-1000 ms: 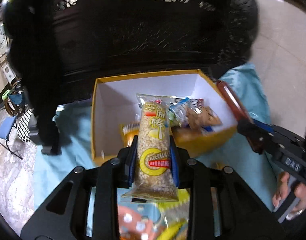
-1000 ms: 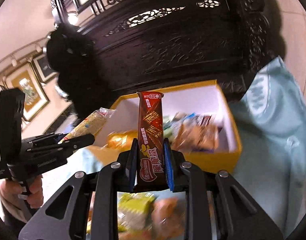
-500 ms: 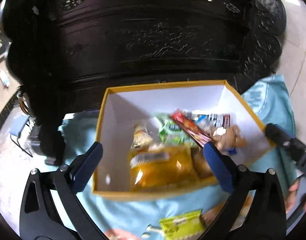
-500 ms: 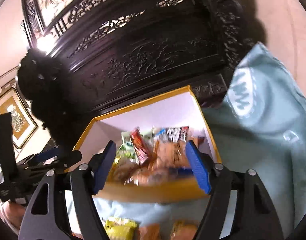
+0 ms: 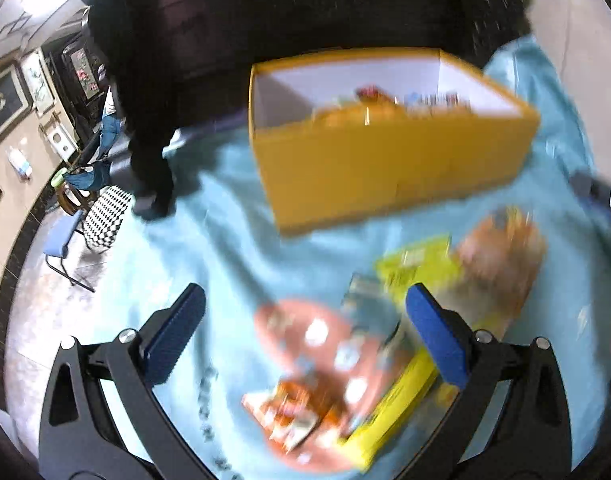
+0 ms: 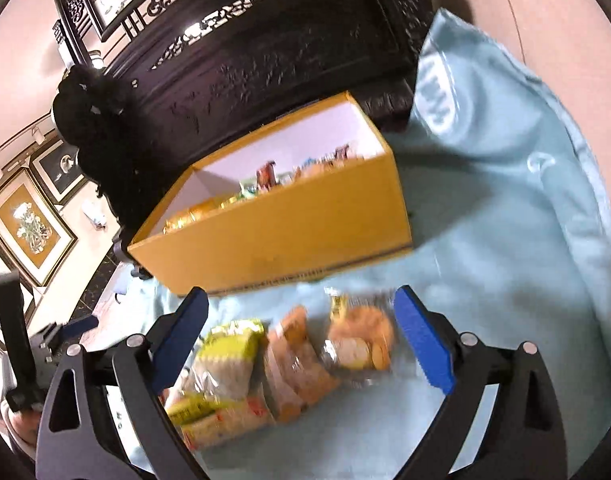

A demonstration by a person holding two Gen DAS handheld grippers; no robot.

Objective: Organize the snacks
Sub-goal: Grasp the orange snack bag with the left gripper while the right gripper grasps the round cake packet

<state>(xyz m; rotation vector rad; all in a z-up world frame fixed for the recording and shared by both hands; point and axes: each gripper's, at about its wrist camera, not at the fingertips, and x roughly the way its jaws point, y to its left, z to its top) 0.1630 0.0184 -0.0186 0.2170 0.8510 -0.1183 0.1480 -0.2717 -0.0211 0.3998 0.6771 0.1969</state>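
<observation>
A yellow box (image 5: 389, 168) with white inner walls stands on a light blue cloth (image 5: 209, 248) and holds several snack packets. It also shows in the right wrist view (image 6: 281, 240). My left gripper (image 5: 305, 336) is open and empty above loose snacks: a pink-orange packet (image 5: 317, 372), a yellow packet (image 5: 417, 268) and an orange packet (image 5: 501, 264). My right gripper (image 6: 301, 340) is open and empty above a yellow-green packet (image 6: 225, 356), an orange packet (image 6: 293, 364) and a biscuit packet (image 6: 361, 340).
Dark carved wooden furniture (image 6: 265, 60) stands right behind the box. The cloth (image 6: 505, 240) rises in folds at the right. Framed pictures (image 6: 29, 224) hang on the left wall. A chair (image 5: 85, 220) stands on the floor at the left.
Both grippers opened and dropped the grain bar and the chocolate wafer bar into the box. They then pulled back and down over the loose snacks in front of the box.
</observation>
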